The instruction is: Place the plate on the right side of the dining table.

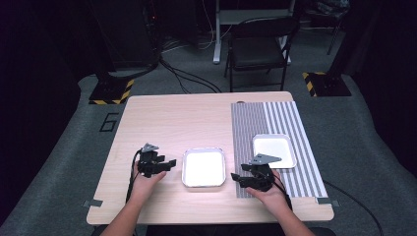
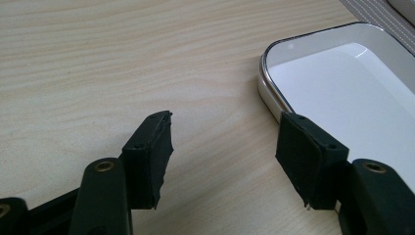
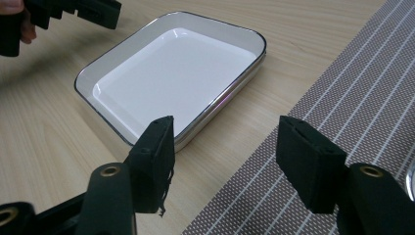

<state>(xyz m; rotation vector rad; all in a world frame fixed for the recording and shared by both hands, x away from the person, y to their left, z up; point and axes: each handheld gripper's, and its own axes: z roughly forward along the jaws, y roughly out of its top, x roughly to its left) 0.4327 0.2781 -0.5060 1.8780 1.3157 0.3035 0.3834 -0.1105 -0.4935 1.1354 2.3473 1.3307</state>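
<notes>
- White and shiny, the near tray (image 1: 203,167) sits low in the middle of the high view, on the bare wood of the bench (image 1: 167,123). Nothing is in it.
- A second tray (image 1: 274,150) lies to the right of it, on the striped mat (image 1: 275,118). It looks bare too.
- The left claw (image 1: 169,163) hangs just left of the near tray. Its jaws are apart and hold nothing. In the left claw view the tray's corner (image 2: 293,54) is just past the right jaw.
- The right claw (image 1: 236,178) hangs just right of the near tray, at the mat's edge. It is let go as well, with nothing between its jaws.
- I think the job is only starting. Both claws are close to the near tray, one on each side, but no claw touches it yet.
- Left to do, I think: grab the tray's edges and move it.
</notes>
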